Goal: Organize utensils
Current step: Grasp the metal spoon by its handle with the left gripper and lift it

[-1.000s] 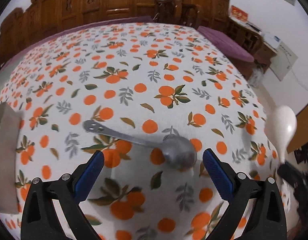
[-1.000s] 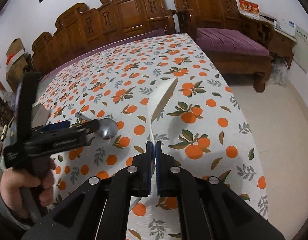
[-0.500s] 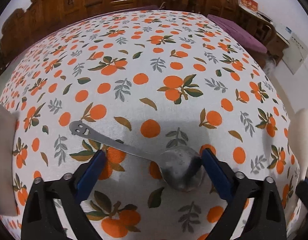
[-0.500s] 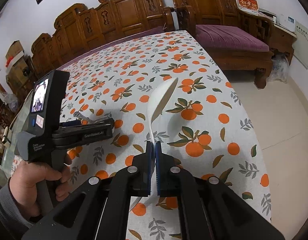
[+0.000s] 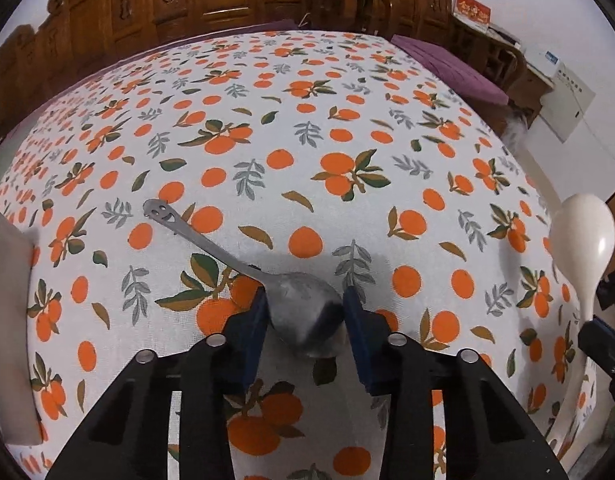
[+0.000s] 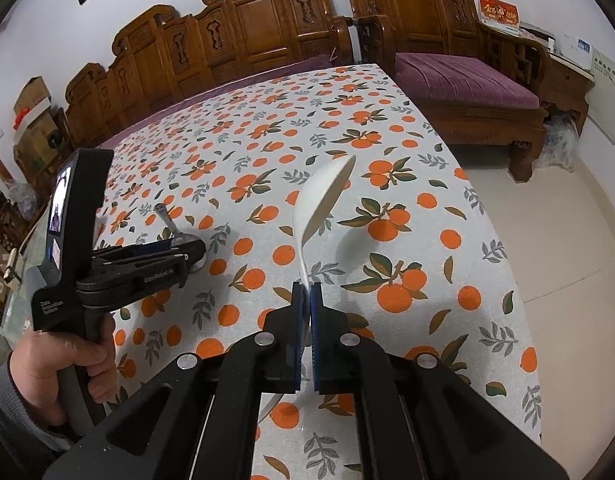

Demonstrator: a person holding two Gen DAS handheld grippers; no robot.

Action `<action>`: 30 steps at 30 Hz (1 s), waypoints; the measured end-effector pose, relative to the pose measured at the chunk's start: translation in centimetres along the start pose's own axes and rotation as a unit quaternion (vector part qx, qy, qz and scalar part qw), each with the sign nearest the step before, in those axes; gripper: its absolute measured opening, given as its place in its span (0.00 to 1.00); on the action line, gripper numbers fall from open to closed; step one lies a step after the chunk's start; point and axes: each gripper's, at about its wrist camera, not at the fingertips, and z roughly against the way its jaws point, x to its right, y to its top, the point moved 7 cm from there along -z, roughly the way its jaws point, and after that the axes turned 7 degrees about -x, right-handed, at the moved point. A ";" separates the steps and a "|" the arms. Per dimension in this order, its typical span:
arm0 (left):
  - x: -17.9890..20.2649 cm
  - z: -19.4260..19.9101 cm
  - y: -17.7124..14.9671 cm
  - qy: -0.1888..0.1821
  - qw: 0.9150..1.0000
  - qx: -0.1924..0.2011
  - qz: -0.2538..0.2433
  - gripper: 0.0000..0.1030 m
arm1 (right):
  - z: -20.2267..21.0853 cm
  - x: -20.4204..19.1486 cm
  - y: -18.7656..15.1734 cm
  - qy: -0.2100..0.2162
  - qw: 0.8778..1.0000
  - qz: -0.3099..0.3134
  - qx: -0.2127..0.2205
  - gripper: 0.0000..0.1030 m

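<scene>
Left gripper [image 5: 303, 312] jaws just closed onto the metal spoon [image 5: 303, 310] bowl, lower centre on the desk [image 5: 307, 120]; right gripper [image 6: 306, 300] clamps the white spoon [image 6: 321, 200] aloft; rounded bowl may squirt out.

My left gripper [image 5: 304, 304] has black skeletal arms with triangular cut-outs, silver round screws at the pivots and blue ribbed pads [image 5: 254, 332]. My right gripper [image 6: 306, 304] is the same build — black frame, blue pads. From its camera I see the left unit's small lit screen, white lettering — and a grey knit sleeve [image 6: 11, 412].
</scene>
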 end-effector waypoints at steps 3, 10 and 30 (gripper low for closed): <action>-0.1 0.7 0.1 -0.014 1.000 0.005 0.001 0.22 | 0.0 -0.2 0.0 0.000 1.000 0.001 -0.001 0.04; -0.1 1.8 -0.5 -0.027 0.999 0.003 -0.018 0.02 | -0.3 -0.9 -0.3 -0.002 1.000 0.011 -0.006 0.04; -4.1 8.8 -2.5 -0.015 0.999 0.029 -0.043 0.02 | 0.4 -6.8 -1.1 0.014 0.997 0.073 -0.002 0.04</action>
